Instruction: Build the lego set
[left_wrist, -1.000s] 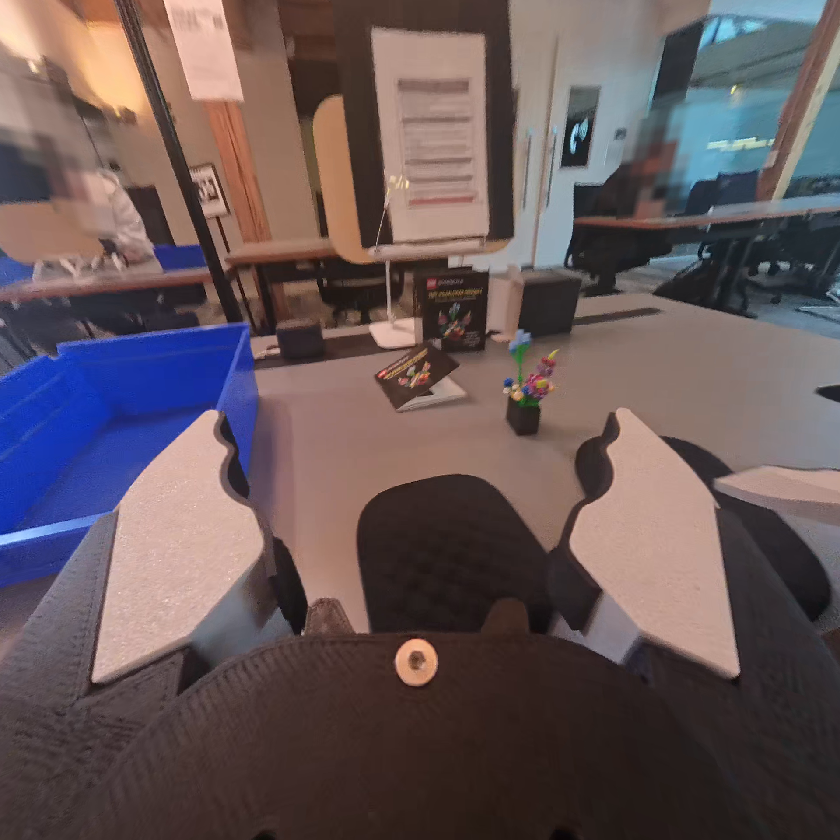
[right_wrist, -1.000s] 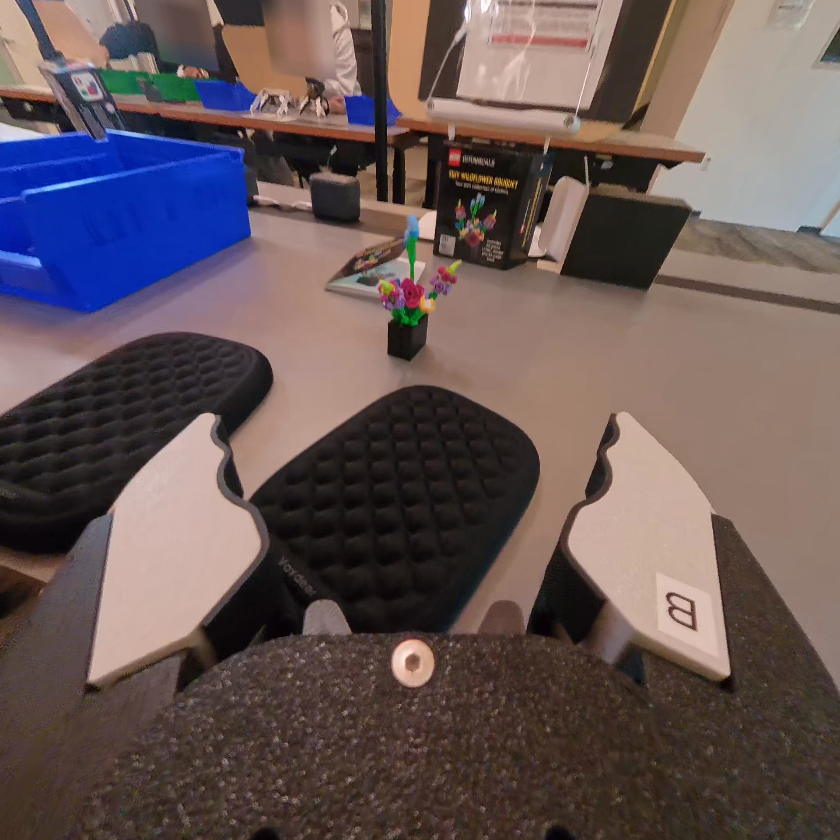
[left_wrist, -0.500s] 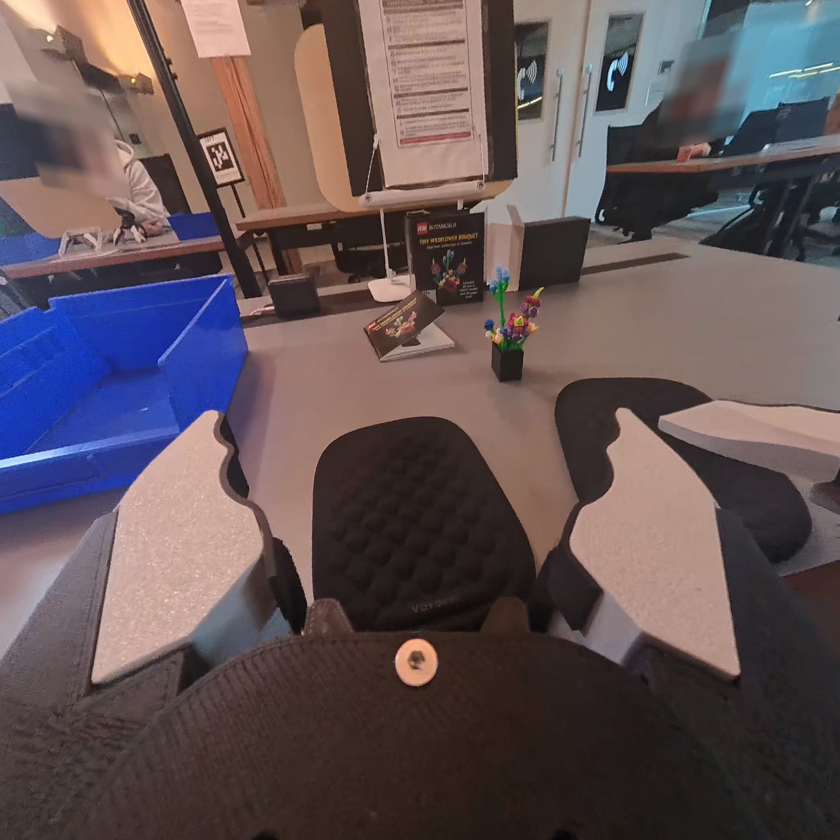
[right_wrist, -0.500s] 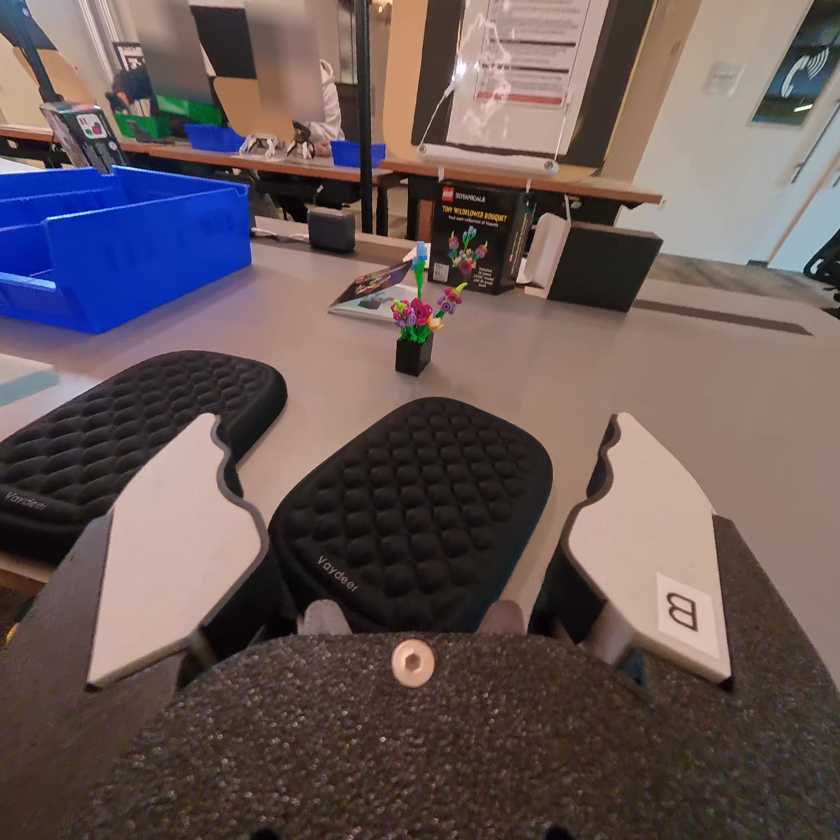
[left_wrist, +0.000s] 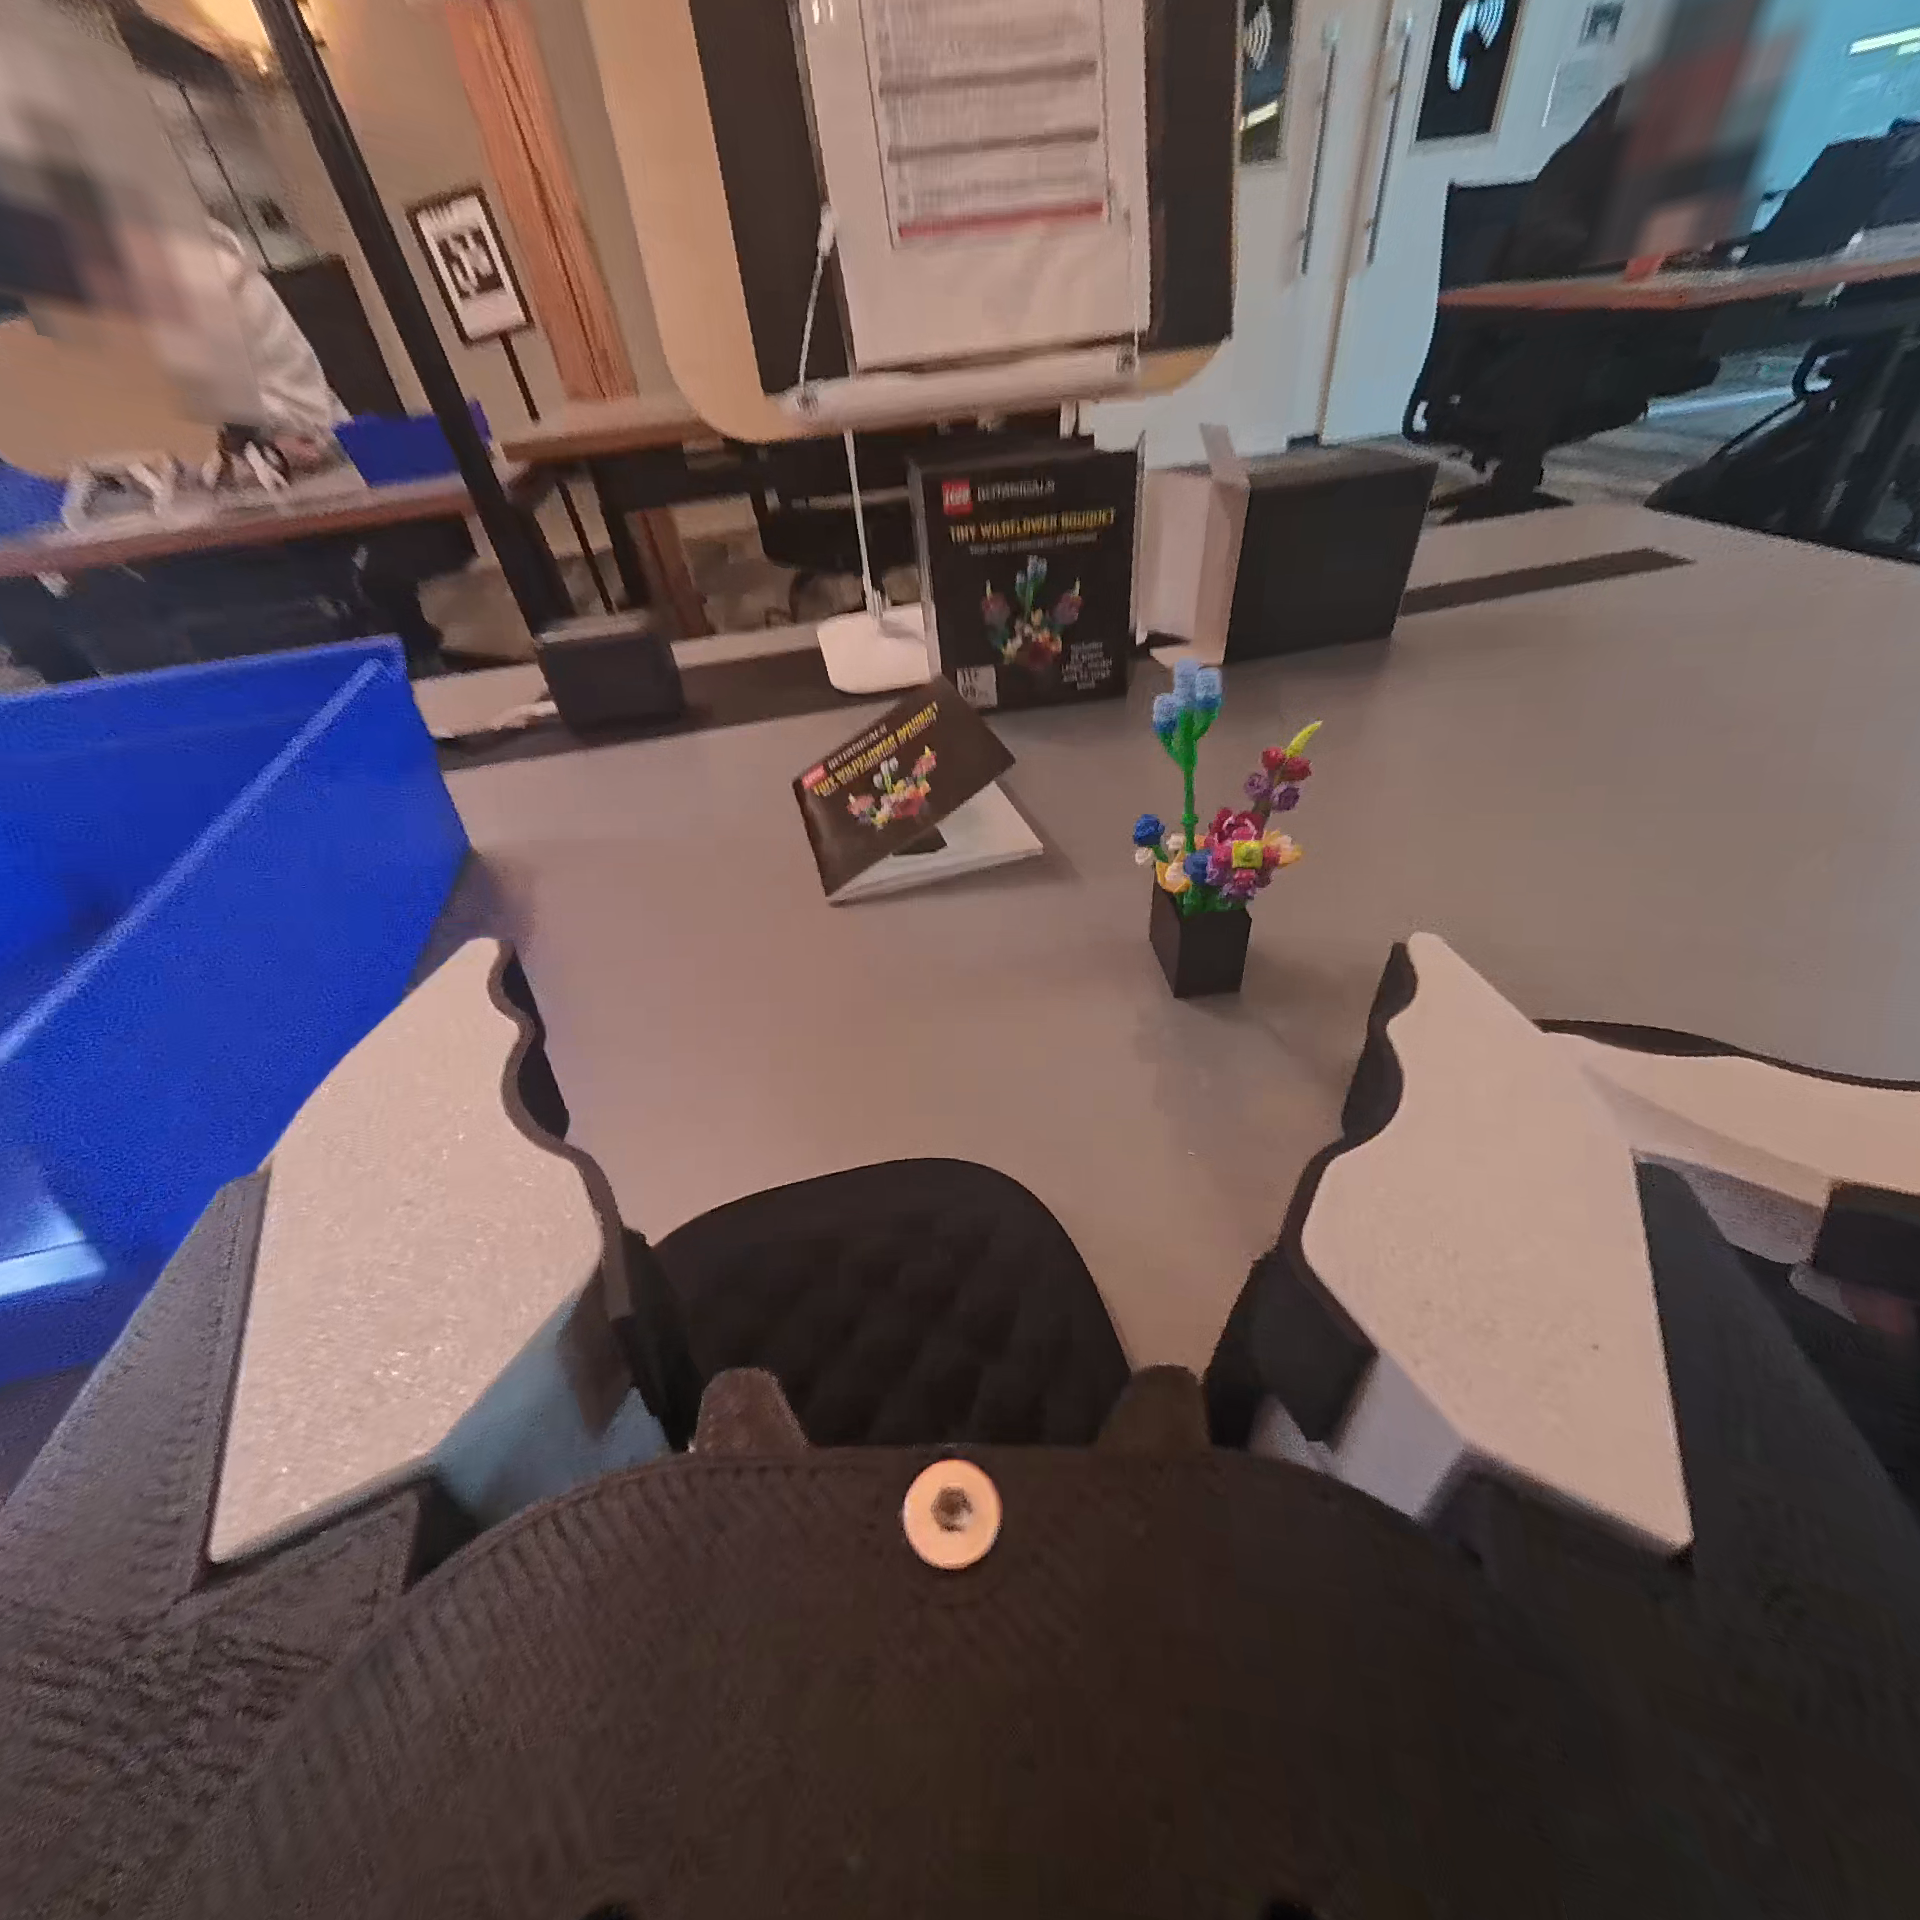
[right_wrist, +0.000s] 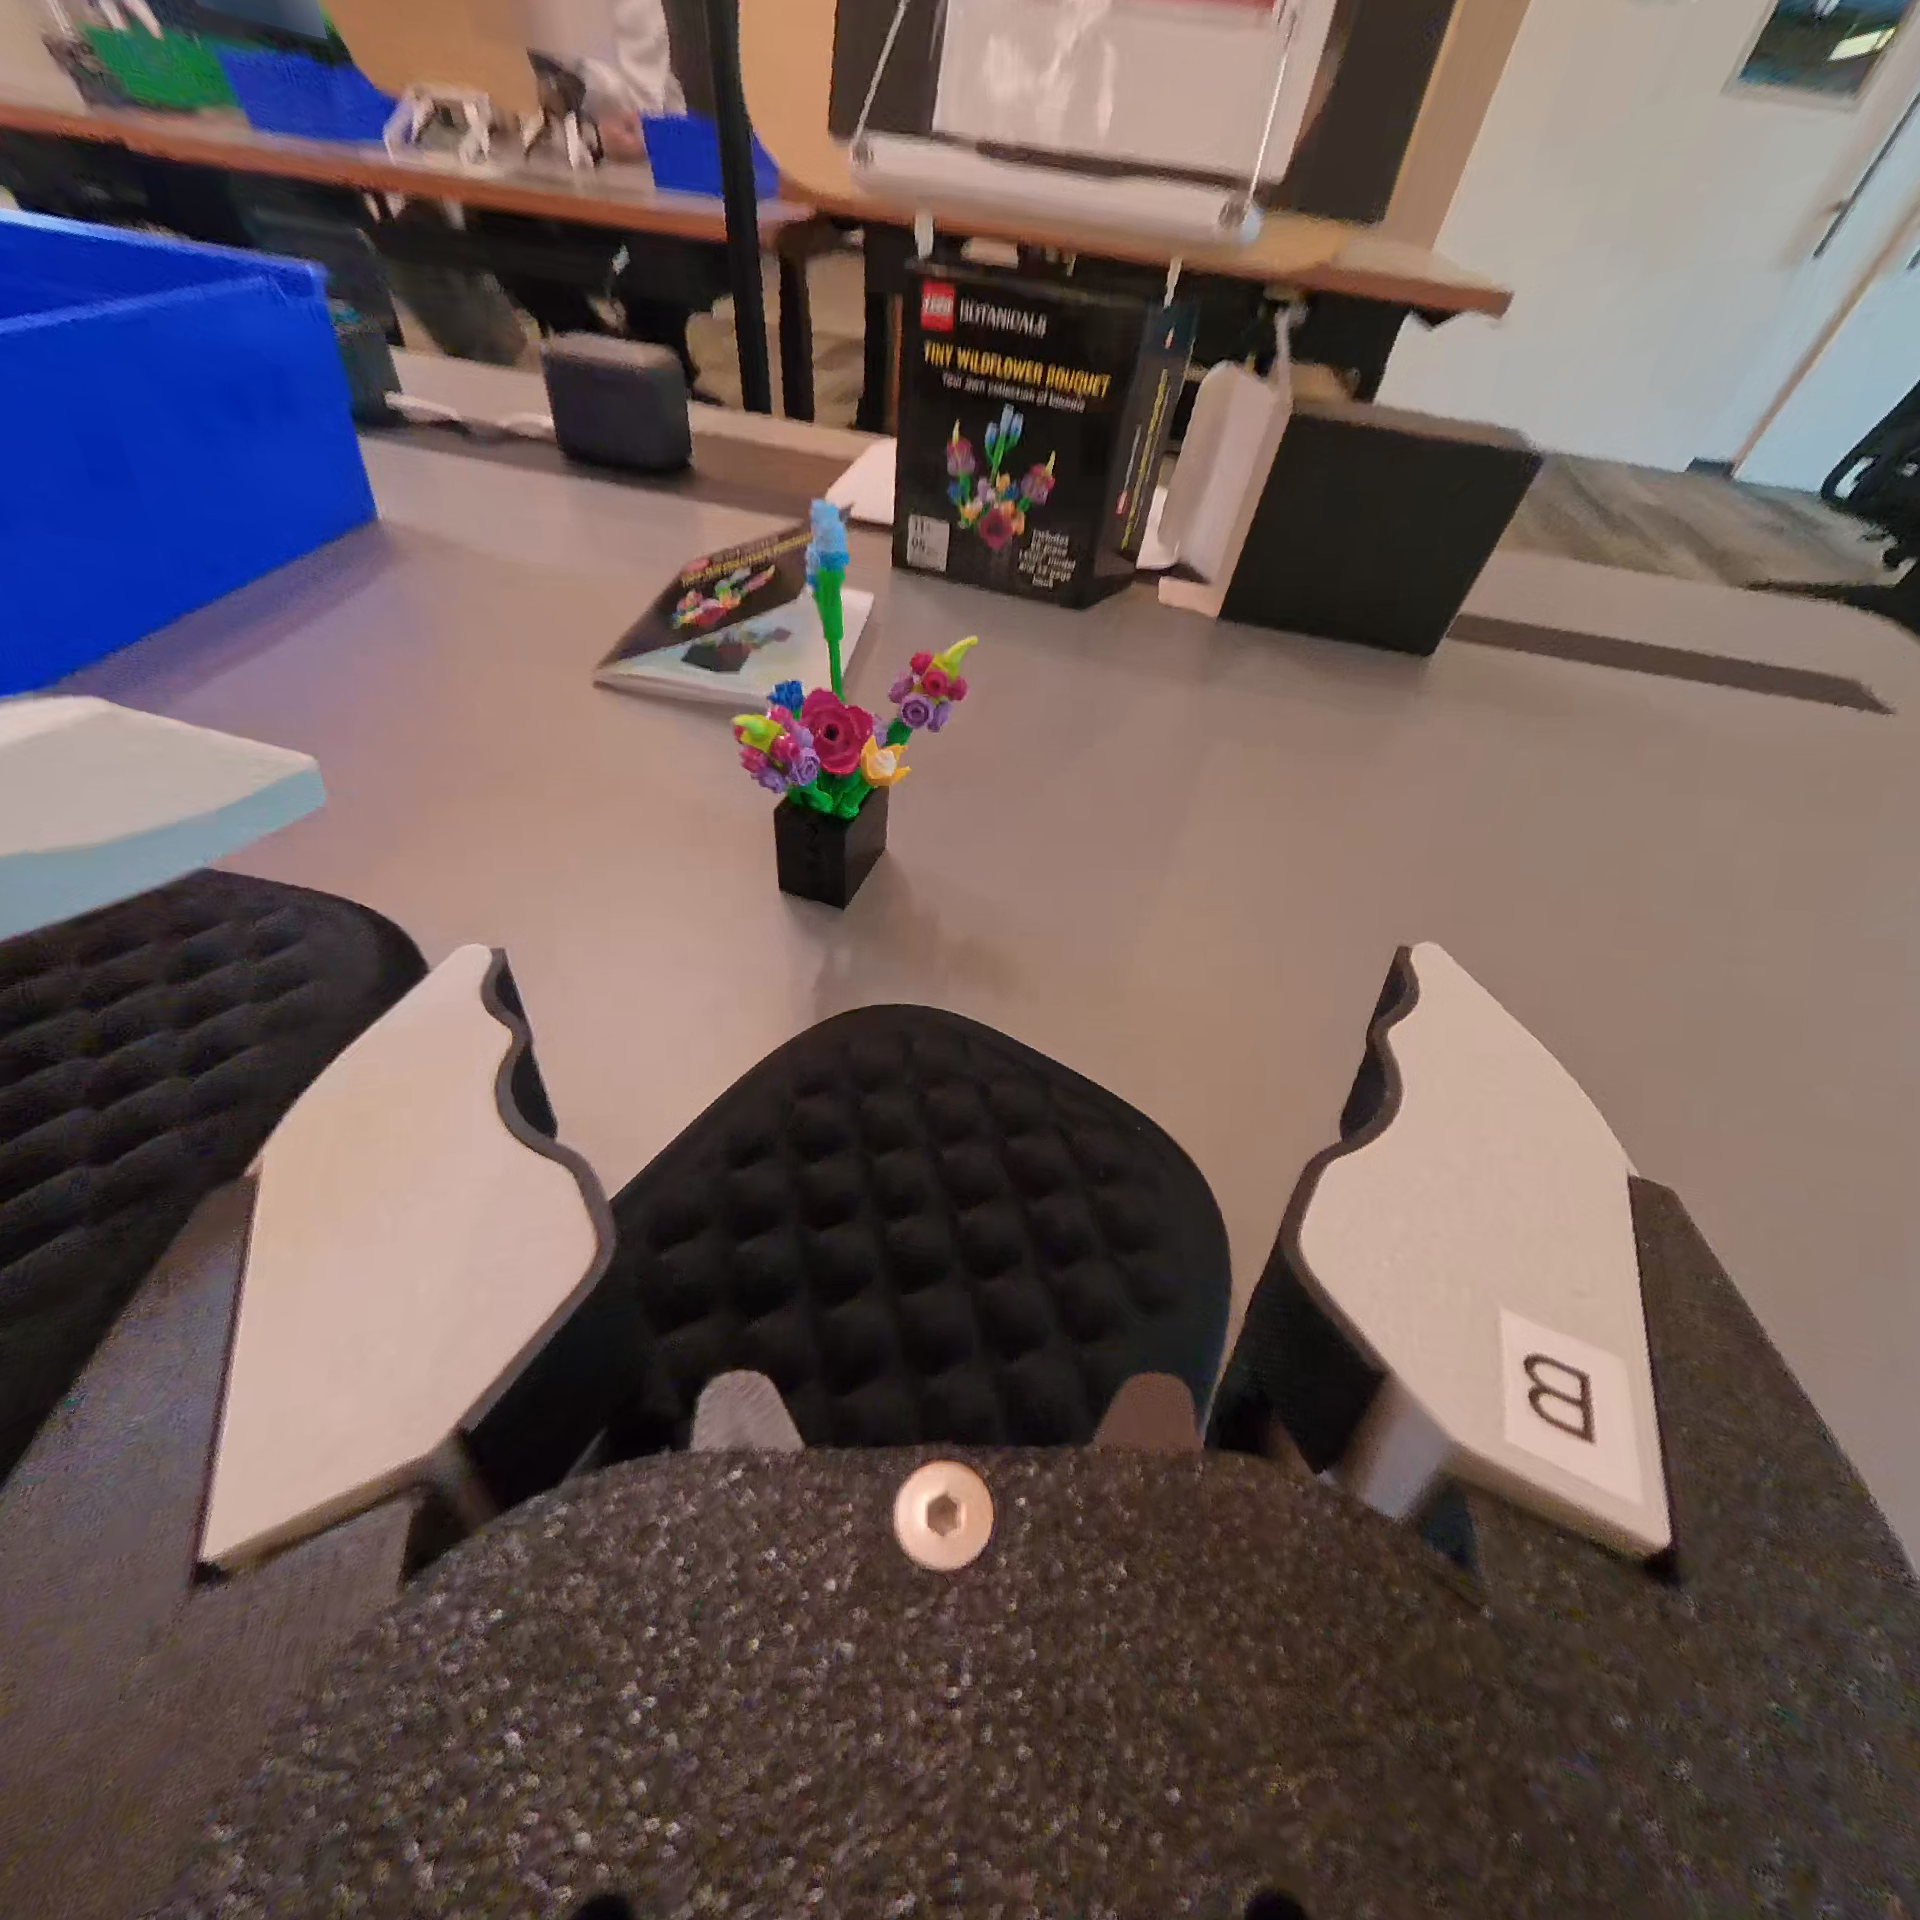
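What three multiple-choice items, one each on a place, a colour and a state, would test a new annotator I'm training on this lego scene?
1. Where does the flower bouquet stand?
A. On the grey table, nearer than the booklet
B. Inside the blue bin
C. On top of the set's box

2. What colour is the bouquet's pot?
A. White
B. Black
C. Blue

3. How is the right hand-held gripper?
A. Shut on the bouquet
B. Shut on a pad
C. Open, holding nothing

Answers: 1 A, it stands on the bare tabletop in front of the booklet. 2 B, the square pot is black. 3 C, its fingers stand wide apart over a black pad.
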